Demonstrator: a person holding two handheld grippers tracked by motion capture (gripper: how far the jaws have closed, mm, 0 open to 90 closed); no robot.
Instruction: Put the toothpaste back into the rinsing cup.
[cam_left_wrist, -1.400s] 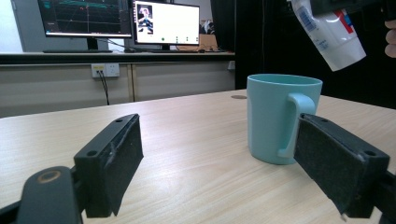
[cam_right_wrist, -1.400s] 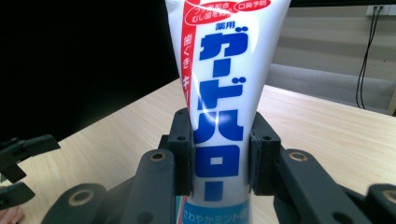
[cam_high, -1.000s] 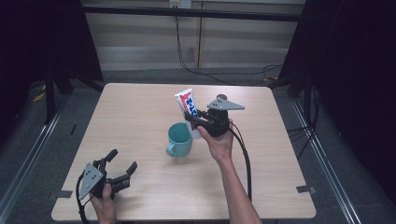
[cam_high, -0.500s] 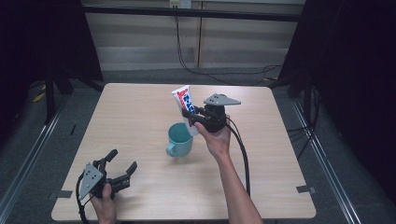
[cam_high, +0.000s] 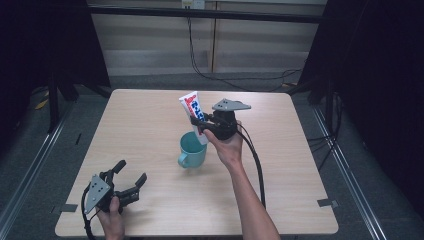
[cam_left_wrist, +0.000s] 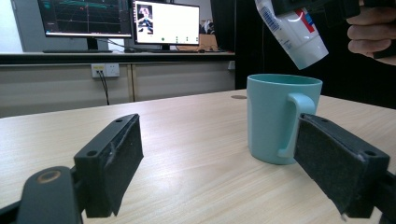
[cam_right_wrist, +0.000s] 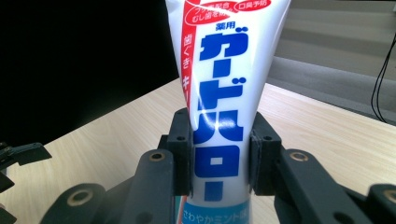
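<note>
The right gripper (cam_high: 204, 123) is clamped on a toothpaste tube (cam_high: 194, 114), both jaws pressing its sides partway along its length. The tube is held in the air, tilted, its lower end just above the rim of a teal mug (cam_high: 192, 150) standing near the middle of the counter (cam_high: 300, 170). The left gripper (cam_high: 131, 179) rests at the counter's near left corner, jaws wide apart and holding nothing, well apart from the mug.

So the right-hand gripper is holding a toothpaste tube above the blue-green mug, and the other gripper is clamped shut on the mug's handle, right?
Not quite. The left gripper is open and holds nothing: the left gripper view shows its jaws spread wide, short of the mug. The rest stands: the right gripper holds the toothpaste tube above the mug.
</note>
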